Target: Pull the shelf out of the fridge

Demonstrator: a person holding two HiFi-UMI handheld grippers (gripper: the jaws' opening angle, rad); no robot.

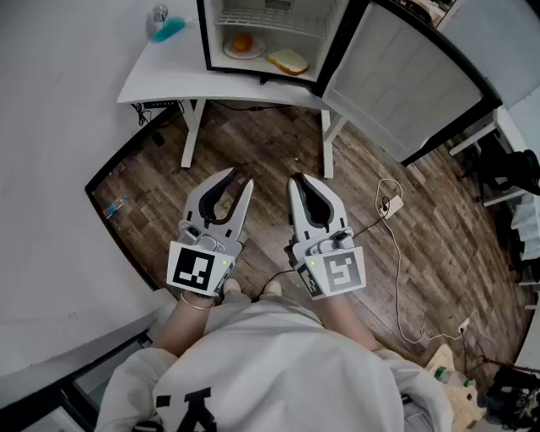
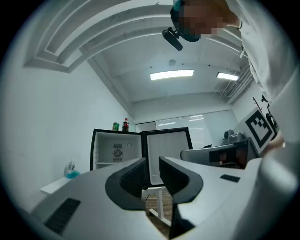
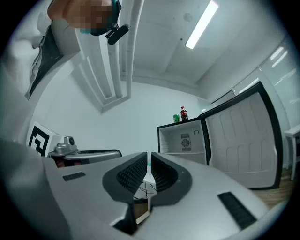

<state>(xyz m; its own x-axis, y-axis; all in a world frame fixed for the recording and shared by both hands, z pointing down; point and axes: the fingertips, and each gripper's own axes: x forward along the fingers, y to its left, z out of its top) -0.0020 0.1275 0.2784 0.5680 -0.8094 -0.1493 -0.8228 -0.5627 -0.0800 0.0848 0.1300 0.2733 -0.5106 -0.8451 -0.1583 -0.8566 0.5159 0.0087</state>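
The small black fridge (image 1: 278,42) stands open on a white table (image 1: 169,80) at the top of the head view, its door (image 1: 405,80) swung out to the right. A white wire shelf (image 1: 270,17) spans the upper part of its inside. Below the shelf lie a plate with an orange (image 1: 244,45) and a sandwich (image 1: 288,61). My left gripper (image 1: 240,179) and right gripper (image 1: 300,179) hang side by side over the wooden floor, well short of the fridge. Both are shut, with nothing between the jaws. The fridge (image 2: 117,150) (image 3: 183,140) shows far off in both gripper views.
A blue-and-clear object (image 1: 167,28) sits on the table left of the fridge. Two bottles (image 2: 122,125) stand on the fridge top. A white cable and plug block (image 1: 390,204) trail across the floor at right. Dark chairs and white furniture (image 1: 510,173) stand at the far right.
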